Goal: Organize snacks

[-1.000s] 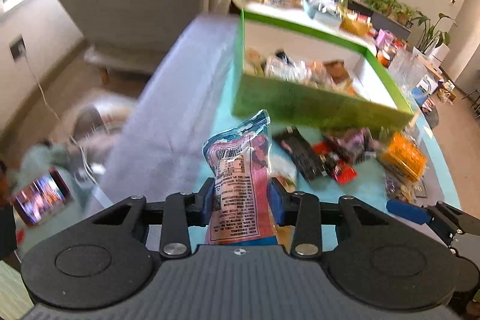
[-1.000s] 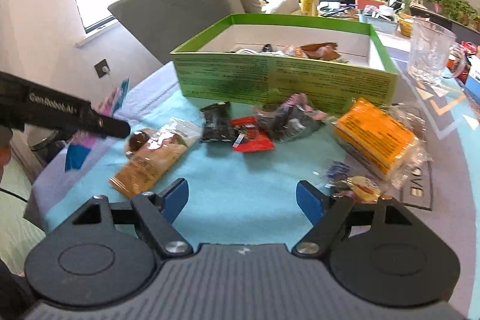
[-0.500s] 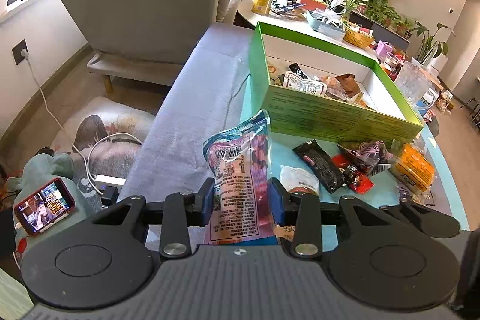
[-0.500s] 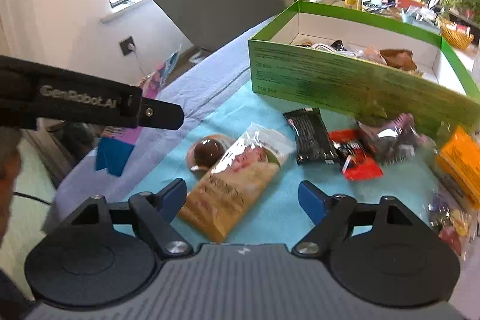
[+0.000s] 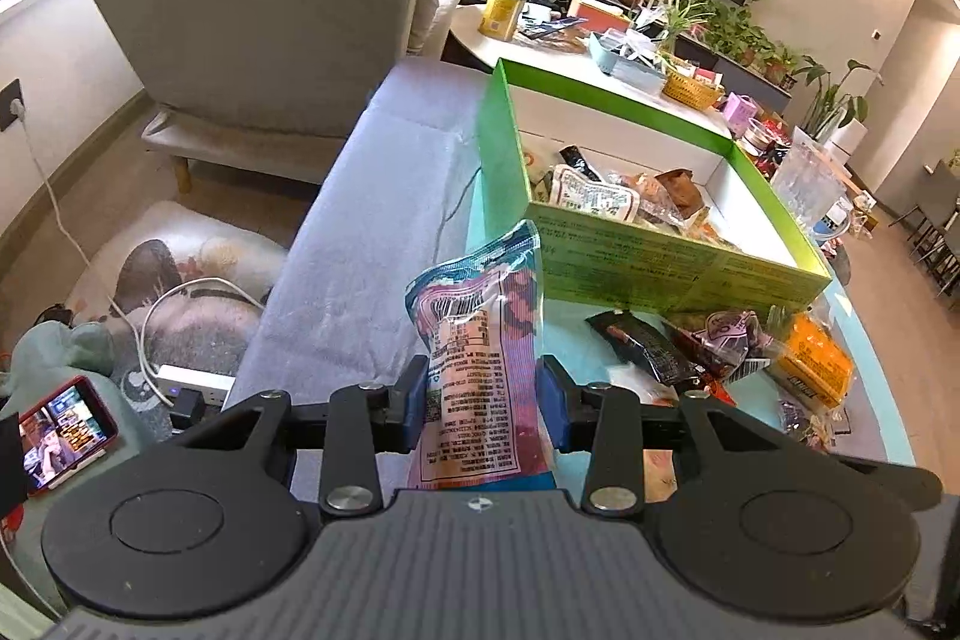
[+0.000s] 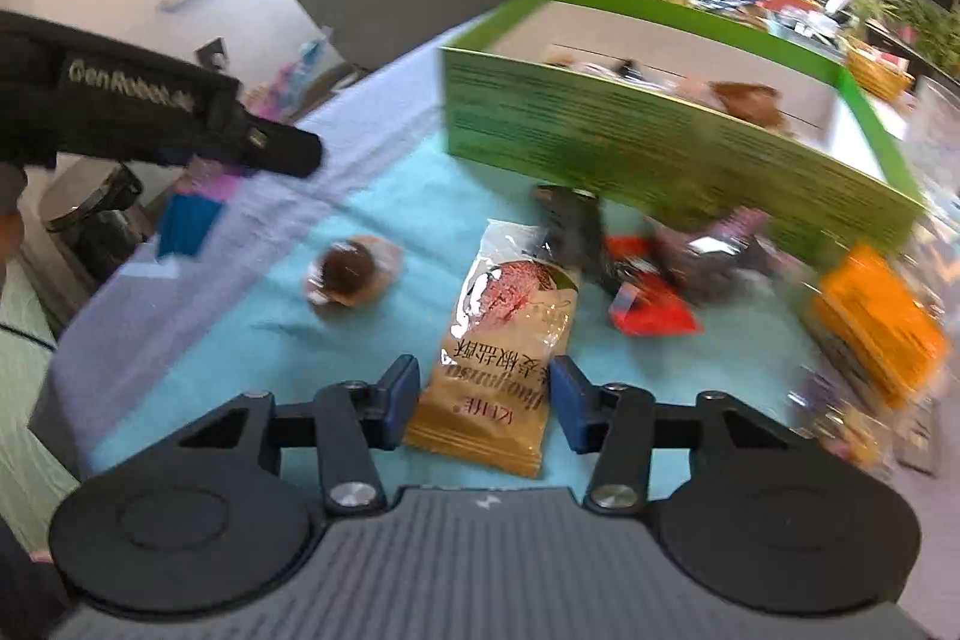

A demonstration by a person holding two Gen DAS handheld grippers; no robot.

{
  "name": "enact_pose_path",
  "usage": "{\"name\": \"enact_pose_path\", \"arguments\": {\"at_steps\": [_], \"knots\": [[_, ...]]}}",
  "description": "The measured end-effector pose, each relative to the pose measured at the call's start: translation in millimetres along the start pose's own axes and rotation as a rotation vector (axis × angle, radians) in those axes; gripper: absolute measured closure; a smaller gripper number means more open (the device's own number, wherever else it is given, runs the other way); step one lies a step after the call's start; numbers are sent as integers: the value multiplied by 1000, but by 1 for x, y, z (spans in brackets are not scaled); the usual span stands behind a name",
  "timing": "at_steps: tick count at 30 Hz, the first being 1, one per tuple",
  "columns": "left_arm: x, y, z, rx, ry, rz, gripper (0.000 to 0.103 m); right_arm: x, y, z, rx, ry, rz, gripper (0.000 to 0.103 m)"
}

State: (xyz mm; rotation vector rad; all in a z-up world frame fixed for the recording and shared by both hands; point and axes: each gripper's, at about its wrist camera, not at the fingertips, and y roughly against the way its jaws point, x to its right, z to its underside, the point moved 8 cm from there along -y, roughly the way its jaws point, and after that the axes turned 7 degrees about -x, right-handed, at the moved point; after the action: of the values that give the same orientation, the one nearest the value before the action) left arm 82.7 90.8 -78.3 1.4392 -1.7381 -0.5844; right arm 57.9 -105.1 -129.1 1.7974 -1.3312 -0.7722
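My left gripper [image 5: 483, 403] clamps the pink-and-blue printed snack pouch [image 5: 480, 334] upright, short of the green cardboard box [image 5: 660, 268], while my right gripper [image 6: 483, 403] closes around the tan packet [image 6: 504, 358] lying on the bench [image 6: 240, 340].

On the table [image 6: 372, 214], the open box [image 6: 660, 148] sits at twelve to one o'clock, with wrapped snacks [image 5: 606, 199] inside it. Just before the box a cluster of packets [image 6: 636, 274] lies at one o'clock, and a boxy packet [image 6: 876, 322] lies at three. A long packet [image 6: 504, 358] lies at centre, with a round snack [image 6: 348, 274] beside it at nine. Behind the table stands an armchair [image 5: 258, 10] at eleven.
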Motion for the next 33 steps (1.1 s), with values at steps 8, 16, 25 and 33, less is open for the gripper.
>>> {"name": "enact_pose_path", "arguments": {"at_steps": [8, 16, 25, 33], "knots": [[15, 3, -12, 28, -31, 32, 67, 11, 10, 12, -40, 1, 24, 41], [23, 10, -28, 61, -39, 14, 67, 12, -6, -2, -34, -12, 3, 33], [50, 11, -56, 103, -81, 37, 67, 29, 38, -3, 34, -71, -77, 61], [72, 6, -81, 131, -119, 40, 66, 60, 84, -34, 207, -150, -94, 86]]}}
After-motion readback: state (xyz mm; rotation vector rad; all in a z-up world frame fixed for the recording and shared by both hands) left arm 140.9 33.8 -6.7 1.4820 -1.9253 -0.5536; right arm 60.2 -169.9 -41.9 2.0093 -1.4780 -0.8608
